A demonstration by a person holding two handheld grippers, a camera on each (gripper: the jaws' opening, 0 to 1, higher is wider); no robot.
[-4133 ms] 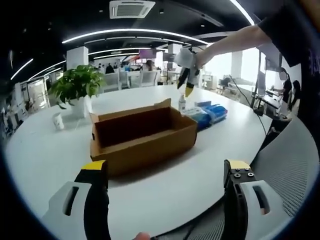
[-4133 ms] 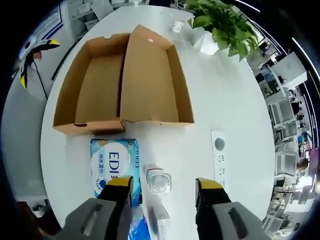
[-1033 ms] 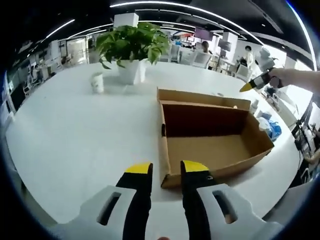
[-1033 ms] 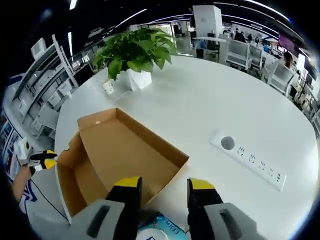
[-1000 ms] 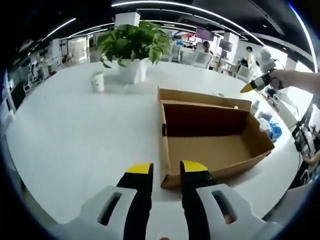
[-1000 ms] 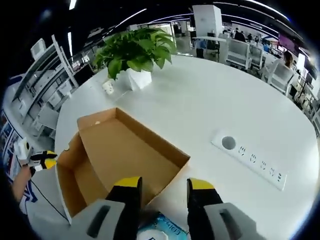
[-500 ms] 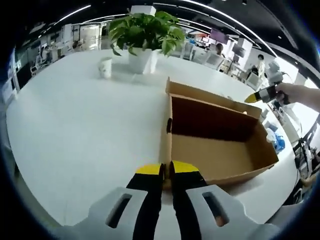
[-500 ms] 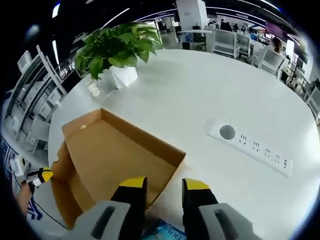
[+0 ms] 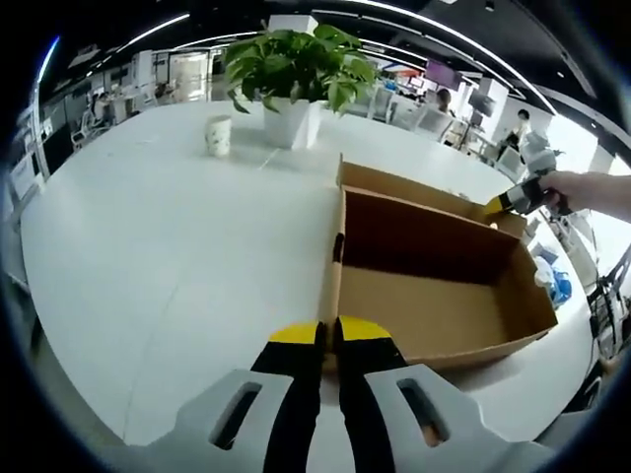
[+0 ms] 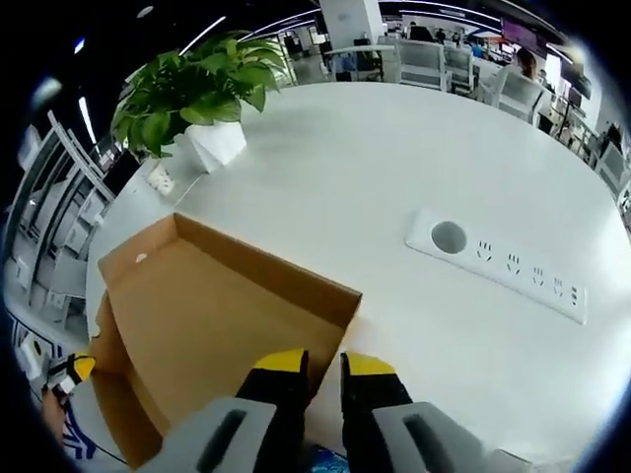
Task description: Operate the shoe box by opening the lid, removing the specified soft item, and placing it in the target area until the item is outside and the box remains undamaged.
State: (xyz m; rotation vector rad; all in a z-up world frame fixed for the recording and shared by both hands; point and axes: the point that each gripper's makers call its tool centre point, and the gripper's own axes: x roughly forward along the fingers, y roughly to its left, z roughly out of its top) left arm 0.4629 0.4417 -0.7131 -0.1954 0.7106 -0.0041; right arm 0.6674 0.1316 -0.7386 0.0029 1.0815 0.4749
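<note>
Nearest, the left gripper has its yellow-tipped jaws nearly together on the near end wall of the open cardboard box; whether they pinch it is unclear. At the box's far end, the right gripper has its jaws almost closed at that wall. The box lies empty on the white desk. It looks light, thin and easily creased, so hold its walls gently. Farther off stand a paper cup and potted plant; a power strip lies beyond.
</note>
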